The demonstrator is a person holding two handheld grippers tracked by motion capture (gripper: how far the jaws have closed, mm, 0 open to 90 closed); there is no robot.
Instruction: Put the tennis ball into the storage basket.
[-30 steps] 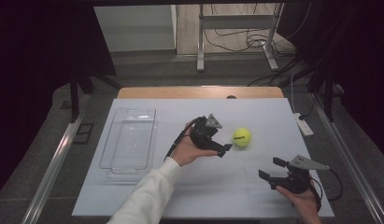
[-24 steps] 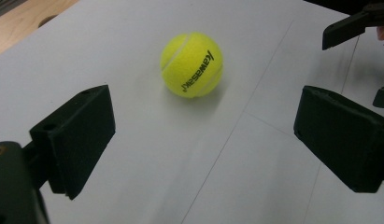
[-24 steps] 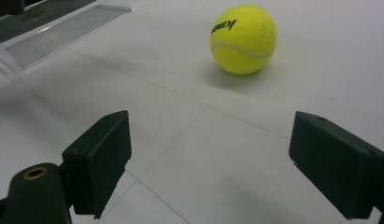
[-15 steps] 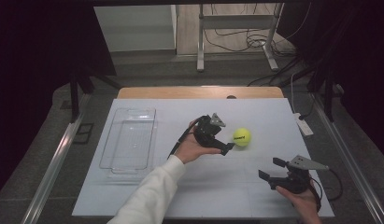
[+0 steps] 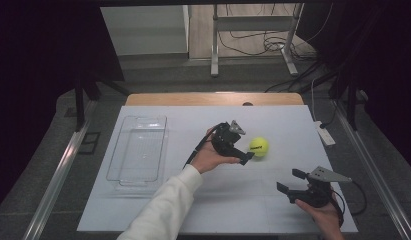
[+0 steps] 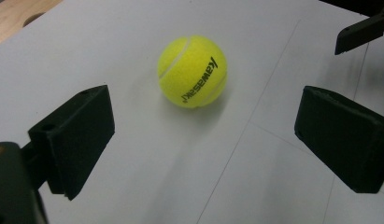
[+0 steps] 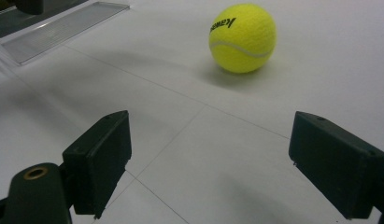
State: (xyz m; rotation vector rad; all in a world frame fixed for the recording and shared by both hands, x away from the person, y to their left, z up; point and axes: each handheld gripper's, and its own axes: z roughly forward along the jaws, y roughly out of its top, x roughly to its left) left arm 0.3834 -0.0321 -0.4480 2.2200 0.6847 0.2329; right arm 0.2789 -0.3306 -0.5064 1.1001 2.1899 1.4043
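While the tennis ball (image 6: 192, 71) rests right of the table's (image 5: 158, 210) centre, left gripper (image 5: 241, 151) hovers just beside it, jaws spread wide. Centre the ball between them before closing. Right gripper (image 5: 291, 183), jaws spread, idles near the front-right corner.

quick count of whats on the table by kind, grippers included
tennis ball: 1
clear plastic tray: 1
grippers: 2, the left gripper and the right gripper, both open
white power strip at the table's right edge: 1
total: 5
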